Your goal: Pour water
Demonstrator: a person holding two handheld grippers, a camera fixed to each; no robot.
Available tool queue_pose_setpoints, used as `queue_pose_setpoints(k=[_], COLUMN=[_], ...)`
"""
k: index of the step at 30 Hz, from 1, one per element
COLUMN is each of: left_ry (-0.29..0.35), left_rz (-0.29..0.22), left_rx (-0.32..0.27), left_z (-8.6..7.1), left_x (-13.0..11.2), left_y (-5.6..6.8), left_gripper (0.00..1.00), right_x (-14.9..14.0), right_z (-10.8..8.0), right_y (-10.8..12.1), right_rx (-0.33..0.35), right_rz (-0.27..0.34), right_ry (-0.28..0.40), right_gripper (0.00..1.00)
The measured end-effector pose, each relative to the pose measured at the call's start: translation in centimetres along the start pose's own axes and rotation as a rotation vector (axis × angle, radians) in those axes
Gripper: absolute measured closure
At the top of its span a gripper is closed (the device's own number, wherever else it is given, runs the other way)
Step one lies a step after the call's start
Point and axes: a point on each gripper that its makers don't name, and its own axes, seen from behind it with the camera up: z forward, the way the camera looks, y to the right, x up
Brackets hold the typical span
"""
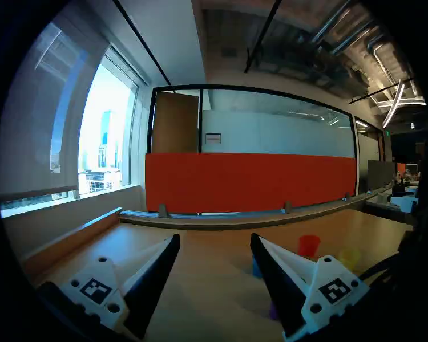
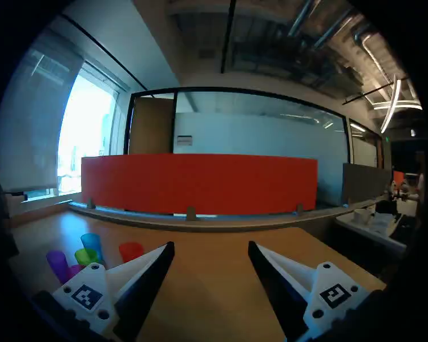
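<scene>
**Item 1. Left gripper** (image 1: pixel 214 239): fingers spread wide with nothing between them. It is held low and level over the worktop (image 1: pixel 214 288), aimed at the red screen (image 1: pixel 248 182) along the far edge. This is judged a ready stance, with no grasp begun.

**Item 2. Right gripper** (image 2: pixel 210 245): also wide open and empty, level over the same worktop.

**Item 3. Cups** (the task's things): in the left gripper view, a red cup (image 1: pixel 309 245) and a yellow cup (image 1: pixel 349 257) stand at lower right, past the finger on that side. In the right gripper view, a blue cup (image 2: pixel 92 245), a green cup (image 2: pixel 86 256) and a purple cup (image 2: pixel 58 265) cluster at lower left, close together. The group therefore seems to sit between the 2 grippers, within reach of either. Which cup holds water cannot be told.

**Item 4. Edges:** a metal rail (image 1: pixel 242 219) closes the far side below the screen. A raised wooden lip (image 1: pixel 71 239) runs along the left of the frame under the window (image 1: pixel 103 148).

**Item 5. Open room:** bare wood lies straight ahead of both grippers. Either would have to turn inward toward the cups, and the tight cluster leaves little space for an open finger.
</scene>
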Motion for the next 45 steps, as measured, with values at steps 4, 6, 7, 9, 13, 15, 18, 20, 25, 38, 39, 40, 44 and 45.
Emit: queue_pose_setpoints(k=[4,6,7,9,13,15,18,20,25,38,39,40,44,45], left_ry=[0.014,0.017,0.018,0.019,0.022,0.022,0.02,0.018,0.01,-0.022,-0.024,-0.025,-0.031,-0.032], left_rz=[0.003,0.002,0.001,-0.001,-0.003,-0.004,-0.001,0.004,0.022,0.047,0.045,0.041,0.027,0.023], left_rx=[0.001,-0.004,-0.01,-0.018,-0.031,-0.036,-0.046,-0.054,-0.072,-0.179,-0.191,-0.203,-0.252,-0.265], left_z=[0.3,0.4,0.5,0.6,0.8,0.9,1.0,1.2,1.3,0.8,0.7,0.7,0.5,0.4], left_x=[2.4,3.4,4.0,4.9,6.3,6.6,6.8,6.8,7.1,7.6,7.6,7.7,7.9,7.9], left_y=[-0.5,-0.6,-0.6,-0.5,-0.3,-0.2,0.0,0.2,0.4,1.9,2.1,2.3,3.1,3.4], left_gripper=[0.09,0.09,0.09,0.09,0.09,0.09,0.09,0.09,0.09,0.09,0.09,0.09,0.09,0.09], right_x=[1.6,2.5,3.2,4.2,5.6,5.8,5.7,5.7,5.9,6.4,6.4,6.5,6.7,6.8], right_z=[0.2,0.3,0.3,0.3,0.3,0.3,0.3,0.3,0.3,0.3,0.2,0.2,-0.1,-0.1], right_y=[0.0,-0.1,-0.1,-0.2,-0.2,-0.2,-0.3,-0.5,-0.7,-3.3,-3.6,-4.0,-5.5,-5.8], right_rx=[0.004,0.006,0.008,0.01,0.013,0.014,0.017,0.021,0.033,0.159,0.174,0.192,0.257,0.275], right_rz=[-0.01,-0.014,-0.015,-0.015,-0.005,-0.001,-0.001,-0.003,-0.023,-0.101,-0.104,-0.106,-0.1,-0.096], right_ry=[0.0,0.0,0.0,0.002,0.008,0.008,0.001,-0.001,0.0,-0.02,-0.022,-0.024,-0.034,-0.036], right_gripper=[0.0,0.0,0.0,0.0,0.0,0.0,0.0,0.0,0.0,0.0,0.0,0.0,0.0,0.0])
